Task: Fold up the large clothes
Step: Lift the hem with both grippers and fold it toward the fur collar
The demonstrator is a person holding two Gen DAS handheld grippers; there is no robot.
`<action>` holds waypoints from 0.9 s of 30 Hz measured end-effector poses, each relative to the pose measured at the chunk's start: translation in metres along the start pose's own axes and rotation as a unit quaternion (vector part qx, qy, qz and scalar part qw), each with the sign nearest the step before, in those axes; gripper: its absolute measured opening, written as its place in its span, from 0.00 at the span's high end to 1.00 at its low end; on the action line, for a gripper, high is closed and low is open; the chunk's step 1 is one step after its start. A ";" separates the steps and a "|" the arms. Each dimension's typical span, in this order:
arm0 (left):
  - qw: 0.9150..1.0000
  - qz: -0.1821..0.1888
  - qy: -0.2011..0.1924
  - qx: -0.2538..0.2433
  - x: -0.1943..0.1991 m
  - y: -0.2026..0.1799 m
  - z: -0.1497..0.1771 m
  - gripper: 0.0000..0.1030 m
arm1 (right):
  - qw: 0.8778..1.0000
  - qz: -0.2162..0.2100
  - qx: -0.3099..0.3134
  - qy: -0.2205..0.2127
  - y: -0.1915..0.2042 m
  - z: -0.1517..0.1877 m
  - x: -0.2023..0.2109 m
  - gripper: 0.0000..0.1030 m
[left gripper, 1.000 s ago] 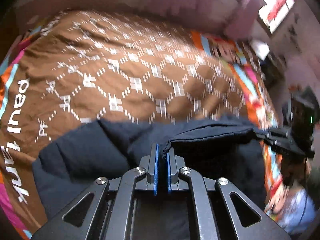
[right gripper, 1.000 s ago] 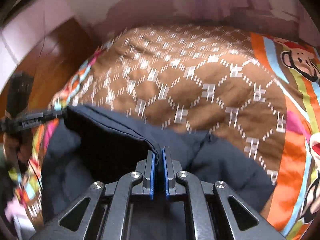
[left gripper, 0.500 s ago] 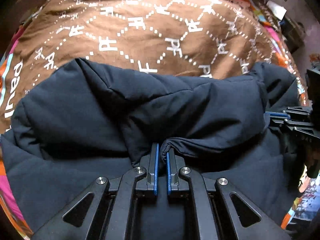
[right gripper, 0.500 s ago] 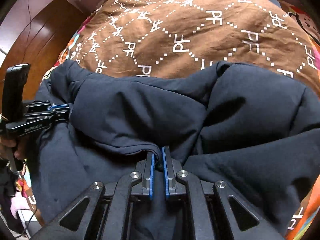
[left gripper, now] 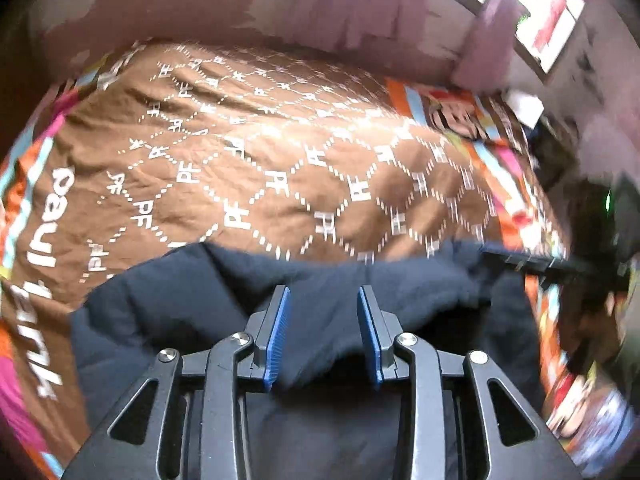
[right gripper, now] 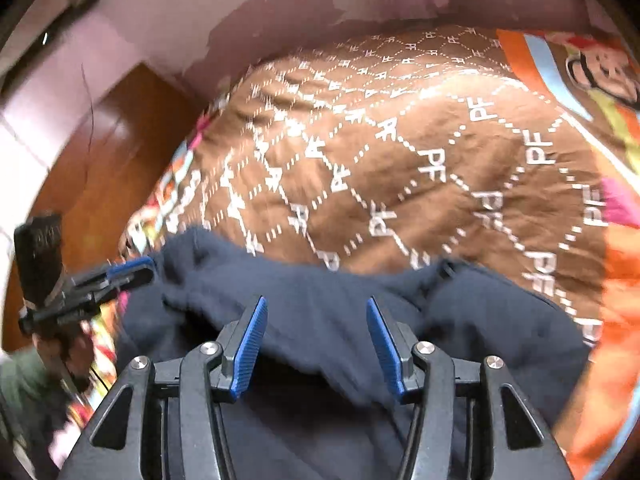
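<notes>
Left wrist view sits right behind the left tool [left gripper: 322, 332], looking forward and steeply down along its blue fingers [left gripper: 276, 340], close over the dark navy garment [left gripper: 320, 276] filling the lower frame. Beyond it, the brown bedspread [left gripper: 280, 152] runs up to the pink wall [left gripper: 280, 12] across the top. Right wrist view does the same from behind the right tool [right gripper: 316, 344], equally near and tilted down. Both share the garment and bedspread. And each catches the other: the right tool at the left view's right edge [left gripper: 532, 262], the left tool at the right view's left edge [right gripper: 108, 278].
</notes>
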State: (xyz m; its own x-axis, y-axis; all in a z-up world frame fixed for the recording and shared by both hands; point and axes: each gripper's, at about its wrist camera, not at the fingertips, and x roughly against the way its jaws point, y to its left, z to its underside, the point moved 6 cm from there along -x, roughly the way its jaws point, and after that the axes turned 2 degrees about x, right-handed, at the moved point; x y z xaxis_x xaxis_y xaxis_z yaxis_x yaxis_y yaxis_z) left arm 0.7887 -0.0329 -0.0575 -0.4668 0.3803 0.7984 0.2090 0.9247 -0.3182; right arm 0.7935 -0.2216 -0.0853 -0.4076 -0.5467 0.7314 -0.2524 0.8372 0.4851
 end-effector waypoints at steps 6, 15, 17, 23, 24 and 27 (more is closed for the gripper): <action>0.997 0.042 0.048 0.032 -0.045 -0.001 -0.010 0.74 | 0.997 -0.047 -0.028 0.060 0.003 0.001 -0.045 0.86; 0.975 0.023 0.182 -0.123 -0.073 -0.015 0.060 0.95 | 0.978 -0.036 0.002 0.206 -0.006 0.056 -0.071 0.93; 0.967 -0.004 0.211 -0.143 -0.081 -0.011 0.071 0.98 | 0.975 -0.026 -0.003 0.222 -0.010 0.067 -0.078 0.99; 0.965 -0.041 0.241 -0.095 -0.107 0.002 0.075 0.98 | 0.971 0.018 0.010 0.236 -0.008 0.080 -0.107 1.00; 0.965 -0.050 0.238 -0.100 -0.110 0.002 0.077 0.98 | 0.971 0.028 0.017 0.237 -0.007 0.081 -0.112 1.00; 0.967 -0.069 0.223 -0.098 -0.112 0.003 0.084 0.98 | 0.970 0.046 0.022 0.236 -0.005 0.083 -0.120 1.00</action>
State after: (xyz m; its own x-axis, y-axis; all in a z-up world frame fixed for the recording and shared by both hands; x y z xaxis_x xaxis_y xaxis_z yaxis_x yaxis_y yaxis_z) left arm 0.7696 -0.0711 -0.1904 -0.0940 0.1678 0.9813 0.3509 0.9280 -0.1251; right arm 0.7704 -0.1588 -0.2153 0.0145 -0.4061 0.9137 -0.2759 0.8767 0.3940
